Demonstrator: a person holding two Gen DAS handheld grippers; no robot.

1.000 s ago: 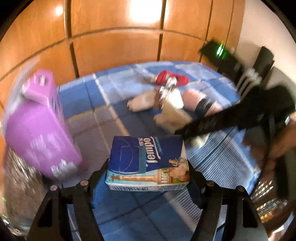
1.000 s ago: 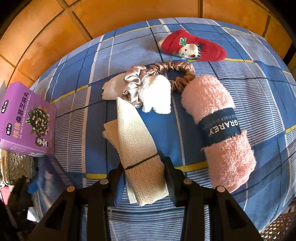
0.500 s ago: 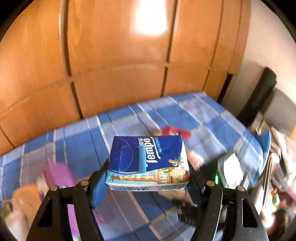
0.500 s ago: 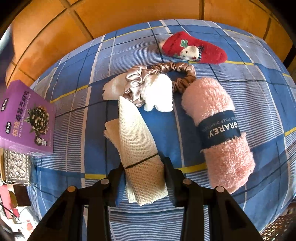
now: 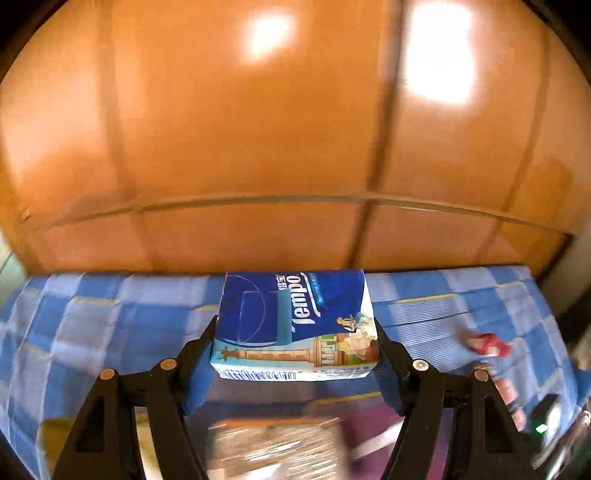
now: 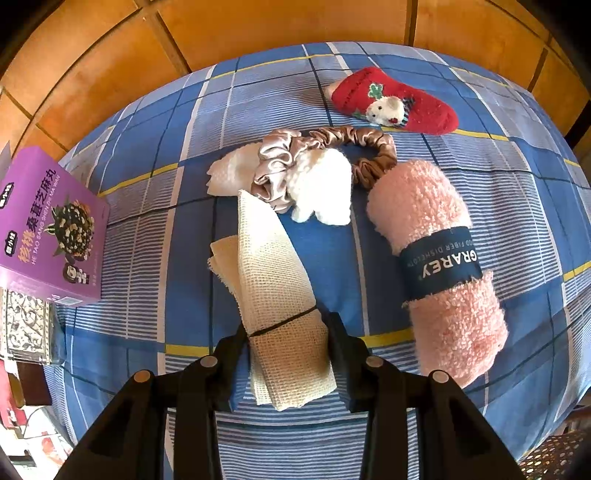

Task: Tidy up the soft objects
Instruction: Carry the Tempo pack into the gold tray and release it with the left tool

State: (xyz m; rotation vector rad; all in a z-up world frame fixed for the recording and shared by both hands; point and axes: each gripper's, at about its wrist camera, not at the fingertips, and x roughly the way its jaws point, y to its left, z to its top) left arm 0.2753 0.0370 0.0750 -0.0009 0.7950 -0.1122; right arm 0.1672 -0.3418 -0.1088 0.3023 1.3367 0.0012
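My left gripper (image 5: 295, 336) is shut on a blue Tempo tissue pack (image 5: 295, 325) and holds it in the air above the blue checked cloth (image 5: 92, 332). My right gripper (image 6: 286, 332) is shut on a rolled beige mesh cloth (image 6: 273, 280) that lies on the checked cloth (image 6: 166, 206). Beyond it lie a pink and brown satin scrunchie (image 6: 321, 151), a white fluffy piece (image 6: 325, 188), a rolled pink towel with a dark GRAREY band (image 6: 436, 258) and a red Christmas sock (image 6: 395, 107). The sock also shows blurred in the left wrist view (image 5: 487, 345).
A purple box (image 6: 48, 229) stands at the left edge of the cloth, with a patterned silver tin (image 6: 26, 325) beside it. Wooden panelling (image 6: 258, 26) rises behind the table. Blurred box shapes (image 5: 277, 446) lie below the left gripper.
My left gripper has lifted and swung with the tissue pack, so its view now faces the wooden wall. My right gripper and the mesh cloth have barely moved.
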